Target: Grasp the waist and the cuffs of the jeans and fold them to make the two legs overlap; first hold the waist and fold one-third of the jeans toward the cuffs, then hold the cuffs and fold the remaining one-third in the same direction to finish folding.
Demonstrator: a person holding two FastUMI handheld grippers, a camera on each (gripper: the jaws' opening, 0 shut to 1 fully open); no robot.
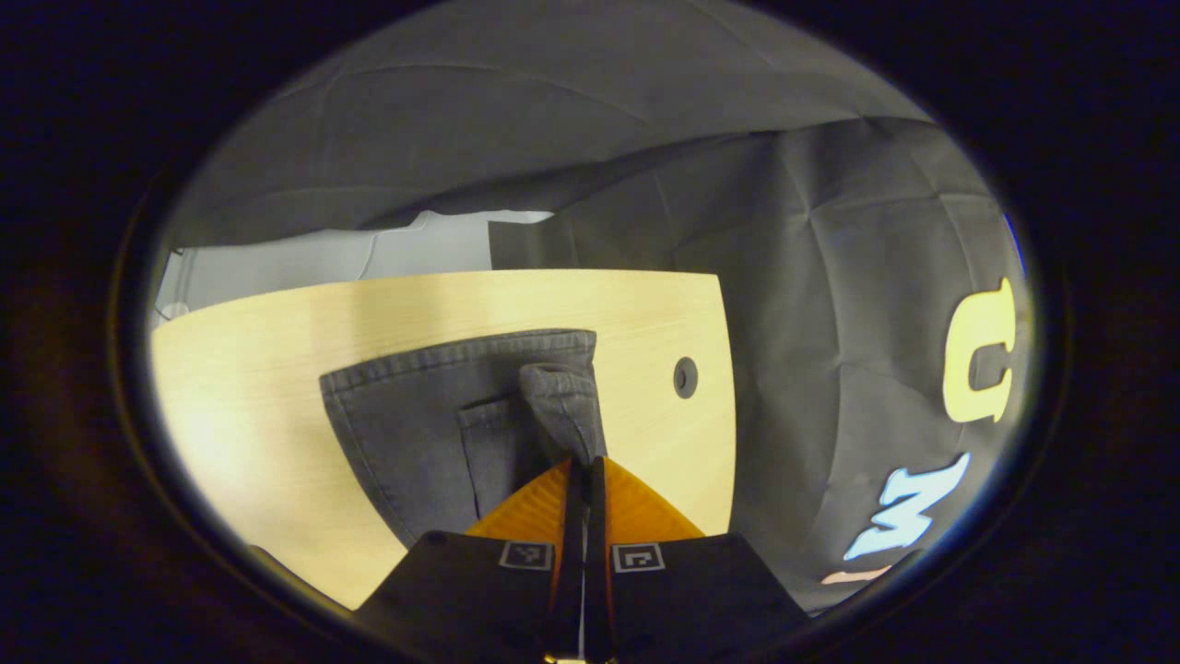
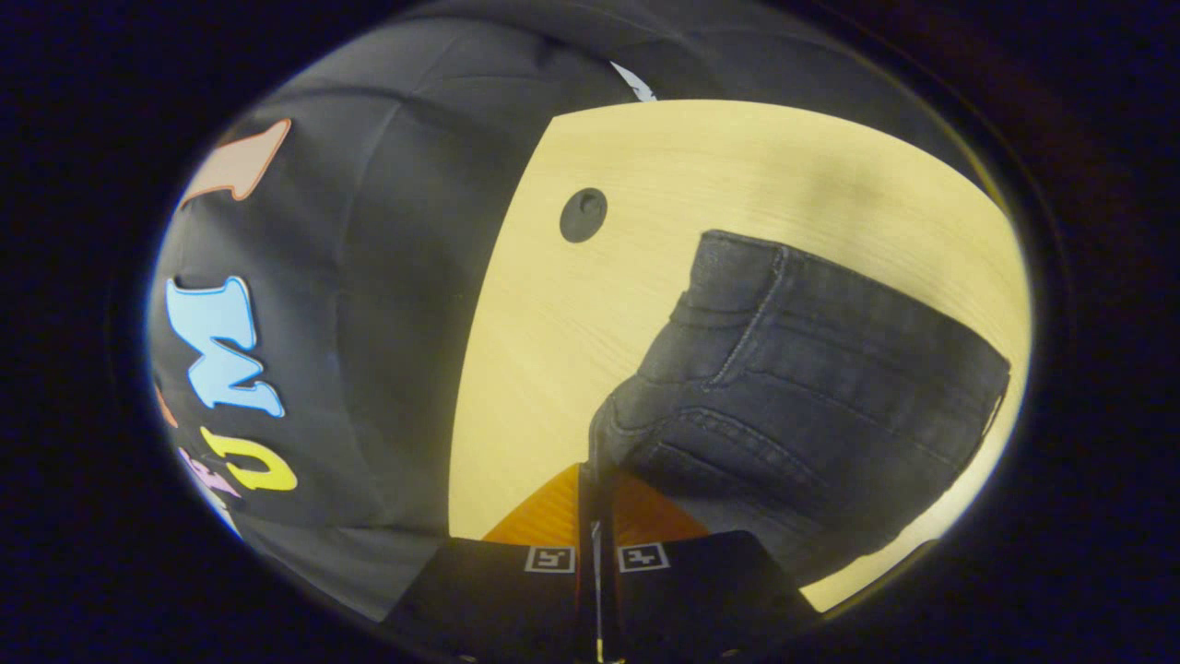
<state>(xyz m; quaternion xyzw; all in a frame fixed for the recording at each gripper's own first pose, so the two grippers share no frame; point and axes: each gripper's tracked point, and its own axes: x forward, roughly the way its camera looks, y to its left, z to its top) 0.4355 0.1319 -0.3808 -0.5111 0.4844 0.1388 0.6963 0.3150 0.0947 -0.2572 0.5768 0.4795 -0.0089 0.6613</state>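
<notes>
In the left gripper view, the left gripper is clenched on a bunched fold of the jeans, with both fingers pressed together around the dark cloth at their tips. The jeans lie on the pale wooden table, with a hemmed edge at the far side and a pocket seam near the fingers. A round hole in the table is just to the right of the jeans.

In the right gripper view, the right gripper is also clenched on an edge of the jeans, which rise in a thick fold to the right. The table and its hole are farther away.
</notes>
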